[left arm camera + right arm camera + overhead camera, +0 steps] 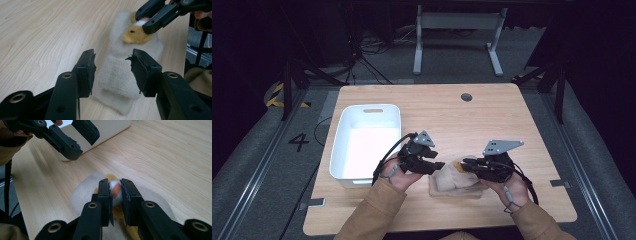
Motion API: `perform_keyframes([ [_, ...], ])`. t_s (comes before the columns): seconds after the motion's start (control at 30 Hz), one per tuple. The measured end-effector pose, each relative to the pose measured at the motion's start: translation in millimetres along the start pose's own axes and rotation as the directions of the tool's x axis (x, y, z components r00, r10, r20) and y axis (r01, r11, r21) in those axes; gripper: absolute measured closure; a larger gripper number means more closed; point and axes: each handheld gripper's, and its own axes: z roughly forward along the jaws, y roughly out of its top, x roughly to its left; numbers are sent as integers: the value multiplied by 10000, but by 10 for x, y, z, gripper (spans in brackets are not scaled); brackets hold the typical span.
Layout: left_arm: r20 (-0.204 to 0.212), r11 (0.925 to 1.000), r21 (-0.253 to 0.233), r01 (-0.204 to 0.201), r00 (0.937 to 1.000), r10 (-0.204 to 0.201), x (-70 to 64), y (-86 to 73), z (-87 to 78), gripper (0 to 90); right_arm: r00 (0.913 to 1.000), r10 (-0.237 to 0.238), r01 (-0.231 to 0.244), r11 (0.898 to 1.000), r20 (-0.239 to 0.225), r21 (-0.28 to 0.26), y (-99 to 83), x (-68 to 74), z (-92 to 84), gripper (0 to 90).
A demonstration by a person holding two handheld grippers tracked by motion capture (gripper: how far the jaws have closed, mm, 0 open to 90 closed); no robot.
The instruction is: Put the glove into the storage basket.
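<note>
A cream fleece soft toy (451,184) with a yellow head (136,33) lies flat on the wooden table near its front edge. My right gripper (462,165) comes in from the right and is shut on a small white-and-orange tuft (115,188) on the toy's head; the same pinch is seen in the left gripper view (145,22). My left gripper (112,67) hovers just above the toy's cream body (117,77), jaws open on either side of it, pads not touching. It sits left of the toy (441,165).
A white plastic bin (367,107) stands at the table's left, close behind the left hand, also seen in the right gripper view (110,130). Bare wood (492,115) stretches behind and to the right. A round cable hole (466,97) sits near the far edge.
</note>
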Motion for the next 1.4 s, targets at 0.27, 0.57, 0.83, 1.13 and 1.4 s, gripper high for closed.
perform_keyframes([
  [0.27, 6, 10000, 15, -3, 10000, 3, 2, -1, -5, 540, 9995, -135, 132, 9999, 274, 108, -36, 49, 97, 786],
  [0.57, 5, 9999, 125, -55, 10000, 55, -16, 5, 12, 540, 9986, -249, 232, 9991, 469, 365, -112, 51, 217, 780],
  [0.83, -83, 9990, 385, -208, 9997, 211, -84, -48, -14, 540, 9960, -506, 437, 9948, 743, 921, -161, 70, 284, 743],
  [1.13, 126, 9959, 693, -573, 9983, 566, -225, -91, 16, 537, 9919, -781, 721, 9955, 1001, 615, -164, -14, 129, 587],
  [1.4, 337, 9913, 1020, -830, 9962, 800, -307, -184, 59, 537, 9907, -415, 360, 9984, 1294, 447, -255, -203, -164, 596],
])
